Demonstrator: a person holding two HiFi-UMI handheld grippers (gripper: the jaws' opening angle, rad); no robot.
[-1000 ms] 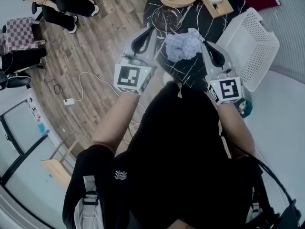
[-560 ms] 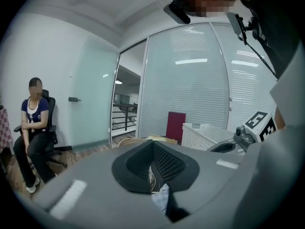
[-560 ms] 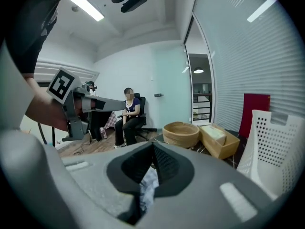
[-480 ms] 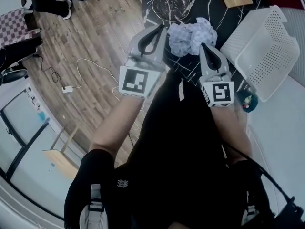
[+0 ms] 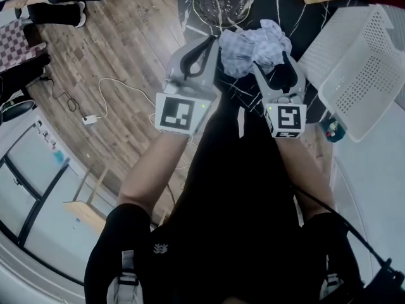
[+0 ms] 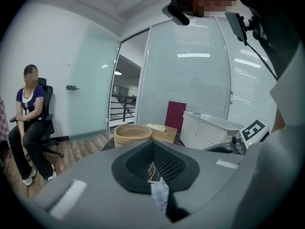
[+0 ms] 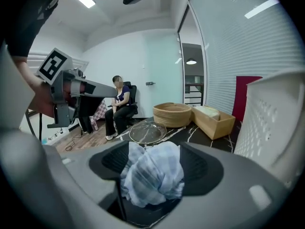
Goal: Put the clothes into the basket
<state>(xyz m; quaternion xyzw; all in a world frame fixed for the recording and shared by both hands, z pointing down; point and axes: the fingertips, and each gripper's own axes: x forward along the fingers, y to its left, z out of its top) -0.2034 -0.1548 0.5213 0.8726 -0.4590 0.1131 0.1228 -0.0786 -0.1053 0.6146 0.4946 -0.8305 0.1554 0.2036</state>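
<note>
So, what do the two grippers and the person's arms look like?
Both the left gripper and the right gripper are grey, with black ribbed pads inside two tapering jaws. Each carries a white cube with black square markers at its rear. The person wears a black top; the forearms are bare. The right jaws have just been opening, the checked cloth between them.

The clothes [image 5: 253, 43] are soft woven cloth in a pale blue check, matt and crumpled. The basket [image 5: 364, 68] is smooth white plastic, perforated throughout. The table [image 5: 291, 11] top is glossy black, stone-look, with white veining. The bowl [image 5: 219, 2] is clear glass. The floor [image 5: 120, 62] is matt wood plank.
</note>
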